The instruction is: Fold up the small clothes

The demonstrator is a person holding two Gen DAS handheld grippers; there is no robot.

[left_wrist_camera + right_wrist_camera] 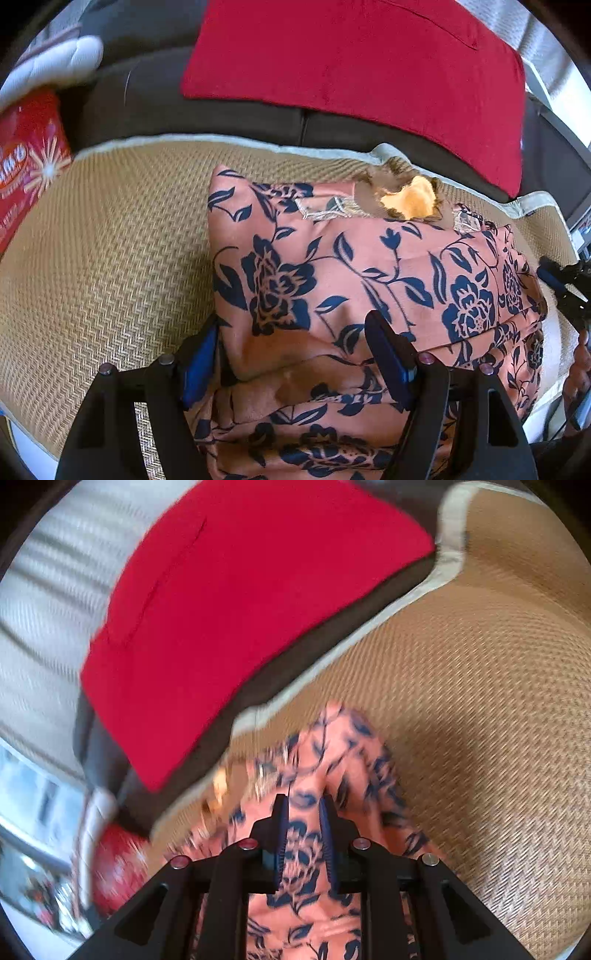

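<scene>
Bright daylight throughout; the right wrist view is motion-blurred, the left sharp, both curved by fisheye edges.

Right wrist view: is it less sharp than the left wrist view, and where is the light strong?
Right wrist view: motion blur smears the floral garment and the red cushion, though the right gripper is sharp. Left wrist view: crisp; the print and the woven mat read clearly. Both curve at the edges from fisheye; bright light washes out the left edge of the right wrist view.

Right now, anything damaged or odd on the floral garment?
Yes. The floral garment has a ragged, frayed hole near its far edge, with orange showing through and loose threads beside it. It looks torn rather than cut. The right wrist view is too blurred to confirm.
</scene>
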